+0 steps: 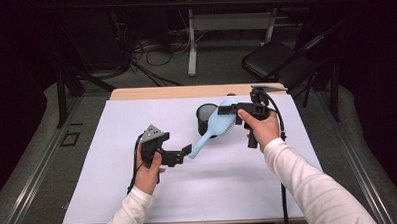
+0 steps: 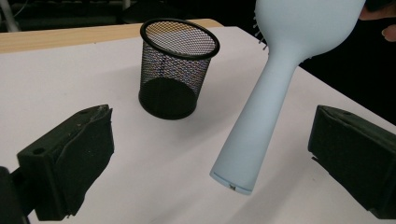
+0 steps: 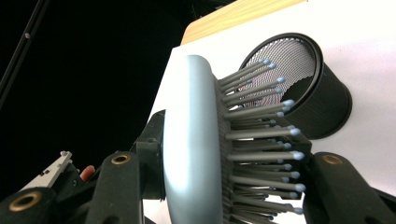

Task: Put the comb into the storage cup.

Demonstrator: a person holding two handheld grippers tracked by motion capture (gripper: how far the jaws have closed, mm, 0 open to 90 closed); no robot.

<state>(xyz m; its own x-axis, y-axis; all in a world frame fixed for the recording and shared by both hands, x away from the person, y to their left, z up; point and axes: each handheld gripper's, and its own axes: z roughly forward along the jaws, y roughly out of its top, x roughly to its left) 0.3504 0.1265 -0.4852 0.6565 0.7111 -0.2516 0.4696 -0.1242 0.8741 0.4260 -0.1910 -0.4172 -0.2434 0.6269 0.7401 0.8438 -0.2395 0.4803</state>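
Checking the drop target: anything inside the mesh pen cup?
The mesh pen cup looks empty: dark bare bottom through the mesh. The near inner wall isn't visible; the blue hairbrush is outside it.

Light blue paddle hairbrush [image 1: 214, 125], grey bristles with blue tips, lifted off the bench and tilted, head up by the rim of a black mesh cup [image 1: 205, 118], handle end slanting down, cup upright on white bench cover

You get even overhead light on the white mat [image 1: 139, 194], which reads bright without glare, while the room around it falls nearly black. Shadows under the mesh cup [image 2: 175, 65] are soft. Your right gripper view blurs the closest bristles of the hairbrush [image 3: 196, 140].
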